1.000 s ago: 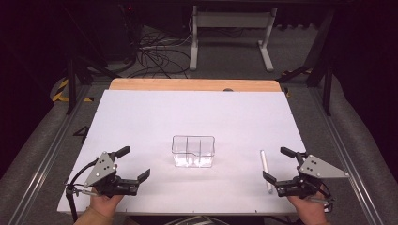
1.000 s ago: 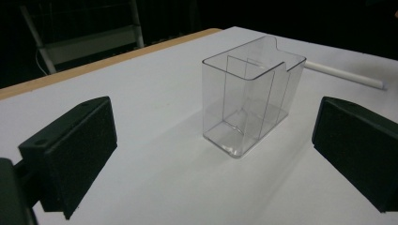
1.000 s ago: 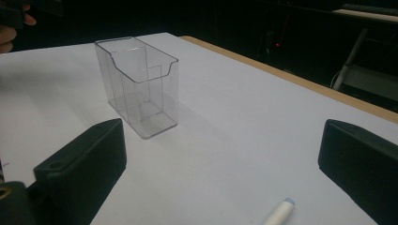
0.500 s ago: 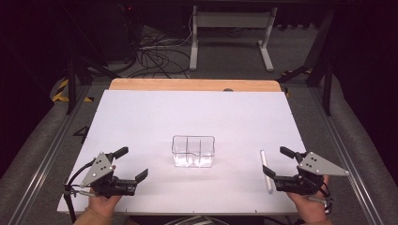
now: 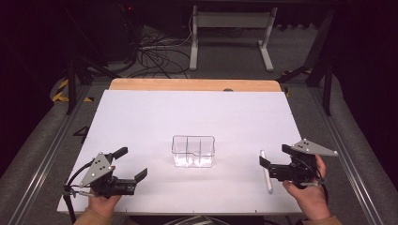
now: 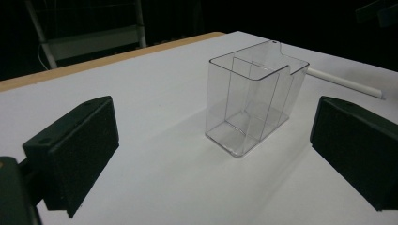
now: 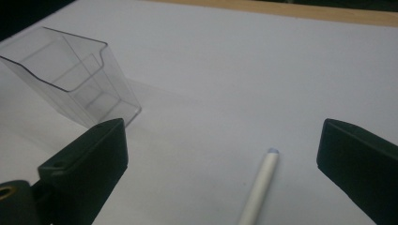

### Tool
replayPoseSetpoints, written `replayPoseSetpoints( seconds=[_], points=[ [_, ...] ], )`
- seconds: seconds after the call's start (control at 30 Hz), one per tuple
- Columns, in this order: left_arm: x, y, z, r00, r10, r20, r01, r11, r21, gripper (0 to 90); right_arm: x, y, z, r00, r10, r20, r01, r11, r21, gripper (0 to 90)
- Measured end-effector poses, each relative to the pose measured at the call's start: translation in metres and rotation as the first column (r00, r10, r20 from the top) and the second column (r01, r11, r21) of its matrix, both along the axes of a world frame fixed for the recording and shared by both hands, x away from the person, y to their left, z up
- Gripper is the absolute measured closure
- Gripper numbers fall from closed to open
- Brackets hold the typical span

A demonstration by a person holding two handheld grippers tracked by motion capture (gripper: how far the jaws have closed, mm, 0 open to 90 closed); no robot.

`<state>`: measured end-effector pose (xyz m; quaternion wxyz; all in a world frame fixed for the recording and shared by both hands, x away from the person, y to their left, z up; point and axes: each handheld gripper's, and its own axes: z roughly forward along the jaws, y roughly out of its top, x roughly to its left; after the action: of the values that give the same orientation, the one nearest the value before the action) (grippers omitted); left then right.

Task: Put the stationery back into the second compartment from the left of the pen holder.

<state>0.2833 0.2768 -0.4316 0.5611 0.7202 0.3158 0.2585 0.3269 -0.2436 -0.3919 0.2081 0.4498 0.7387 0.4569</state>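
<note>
1. Since a second ago, the right tongs (image 5: 271,163) have edged inward toward the white pen-like stick (image 5: 266,171), jaws wide apart and empty.
2. The left tongs (image 5: 132,162) have barely shifted; they gape empty, aimed at the clear divided holder (image 5: 193,151).
3. The stick lies flat on the table (image 5: 197,112), right of the holder and apart from it.
4. A pickup of the stick probably comes next.

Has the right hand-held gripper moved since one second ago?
Yes. The right hand-held gripper has shifted left toward the white stick, which has stayed put on the table.
</note>
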Motion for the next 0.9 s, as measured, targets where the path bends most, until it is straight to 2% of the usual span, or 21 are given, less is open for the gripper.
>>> replayPoseSetpoints(
  seconds=[0.07, 0.1, 0.17, 0.2, 0.23, 0.4, 0.53, 0.67, 0.8, 0.83, 0.9],
  points=[
    [0.000, 0.000, 0.000, 1.0000, 0.000, 0.000, 0.000, 1.0000, 0.001, 2.3, 0.002, 0.002, 0.000, 0.9997, -0.019, -0.016, 0.019, 0.999, -0.040, 2.3],
    [0.000, 0.000, 0.000, 1.0000, 0.001, 0.001, -0.001, 1.0000, 0.001, 2.3, 0.003, 0.003, -0.001, 0.9991, -0.017, -0.038, 0.015, 0.998, -0.061, 1.7],
    [-0.001, 0.000, 0.000, 1.0000, 0.004, -0.001, -0.004, 1.0000, -0.008, 2.3, 0.005, 0.004, -0.001, 0.9984, -0.022, -0.053, 0.017, 0.995, -0.102, 1.6],
    [-0.001, 0.000, 0.000, 1.0000, 0.004, -0.001, -0.004, 1.0000, -0.003, 2.3, 0.005, 0.005, -0.002, 0.9982, -0.014, -0.059, 0.007, 0.992, -0.123, 1.8],
    [0.000, 0.000, 0.000, 1.0000, 0.005, 0.003, -0.005, 1.0000, 0.007, 2.3, 0.006, 0.006, -0.002, 0.9972, -0.034, -0.067, 0.023, 0.989, -0.148, 4.0],
    [0.000, 0.000, 0.000, 1.0000, 0.006, 0.004, -0.006, 0.9999, 0.009, 2.5, 0.009, 0.011, -0.003, 0.9944, -0.091, -0.054, 0.076, 0.969, -0.234, 8.1],
    [0.000, 0.000, 0.000, 1.0000, 0.005, 0.005, -0.005, 1.0000, 0.007, 2.4, 0.011, 0.013, -0.003, 0.9925, -0.101, -0.068, 0.080, 0.962, -0.260, 13.1],
    [0.000, -0.001, -0.001, 1.0000, 0.002, 0.000, -0.002, 0.9999, 0.010, 2.7, 0.011, 0.013, -0.005, 0.9927, -0.095, -0.074, 0.070, 0.955, -0.290, 25.4],
    [0.000, -0.004, 0.000, 1.0000, -0.006, 0.007, 0.006, 0.9994, 0.035, 2.7, 0.015, 0.015, -0.009, 0.9838, -0.119, -0.134, 0.071, 0.946, -0.317, 30.5],
    [-0.001, -0.005, 0.000, 1.0000, -0.004, 0.007, 0.004, 0.9993, 0.036, 2.7, 0.016, 0.016, -0.009, 0.9783, -0.130, -0.161, 0.073, 0.946, -0.316, 31.2],
    [-0.001, -0.005, 0.000, 0.9999, -0.005, 0.009, 0.004, 0.9994, 0.034, 2.7, 0.018, 0.016, -0.010, 0.9679, -0.146, -0.205, 0.082, 0.952, -0.294, 32.9]
  ],
)
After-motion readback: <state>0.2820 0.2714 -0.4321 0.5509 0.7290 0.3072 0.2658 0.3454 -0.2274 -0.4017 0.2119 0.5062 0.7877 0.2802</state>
